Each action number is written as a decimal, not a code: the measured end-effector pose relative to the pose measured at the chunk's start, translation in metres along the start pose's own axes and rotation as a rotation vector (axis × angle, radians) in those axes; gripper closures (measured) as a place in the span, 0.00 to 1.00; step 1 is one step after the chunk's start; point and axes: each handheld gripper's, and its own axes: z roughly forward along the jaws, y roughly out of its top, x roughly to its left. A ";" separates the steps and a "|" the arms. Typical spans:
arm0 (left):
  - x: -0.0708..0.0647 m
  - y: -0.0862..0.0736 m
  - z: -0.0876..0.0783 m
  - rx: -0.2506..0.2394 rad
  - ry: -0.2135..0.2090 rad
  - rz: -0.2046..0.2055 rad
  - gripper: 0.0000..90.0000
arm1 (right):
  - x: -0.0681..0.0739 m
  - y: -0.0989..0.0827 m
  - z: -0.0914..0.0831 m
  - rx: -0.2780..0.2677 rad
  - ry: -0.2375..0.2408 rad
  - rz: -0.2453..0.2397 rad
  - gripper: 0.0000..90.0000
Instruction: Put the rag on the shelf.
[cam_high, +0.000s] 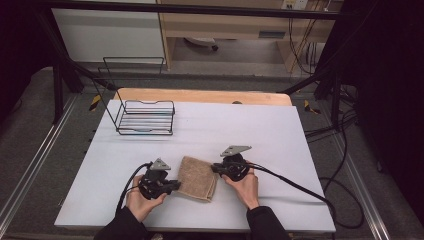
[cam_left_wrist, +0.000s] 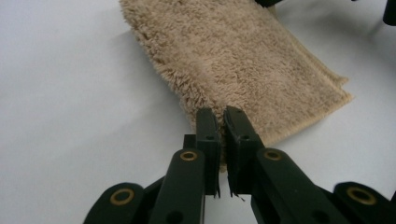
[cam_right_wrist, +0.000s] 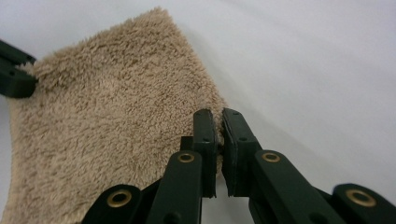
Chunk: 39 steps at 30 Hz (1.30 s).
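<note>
High view shows the folded towel (cam_high: 198, 178) in the lower middle of the frame on the desk (cam_high: 260, 130). Left tongs (cam_high: 172, 185) and right tongs (cam_high: 216, 168) each pinch one edge. It looks soft, light and floppy, so edge grips should suit.
</note>
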 end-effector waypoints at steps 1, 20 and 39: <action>-0.001 -0.002 0.000 -0.002 0.002 0.000 0.94 | 0.000 0.001 0.003 0.001 -0.003 -0.018 0.95; 0.019 0.012 -0.016 -0.088 0.070 0.044 0.40 | -0.004 0.005 -0.024 -0.058 0.014 -0.010 0.55; 0.049 0.050 0.035 -0.040 0.119 0.004 0.35 | -0.024 -0.040 -0.048 -0.051 -0.048 0.081 0.11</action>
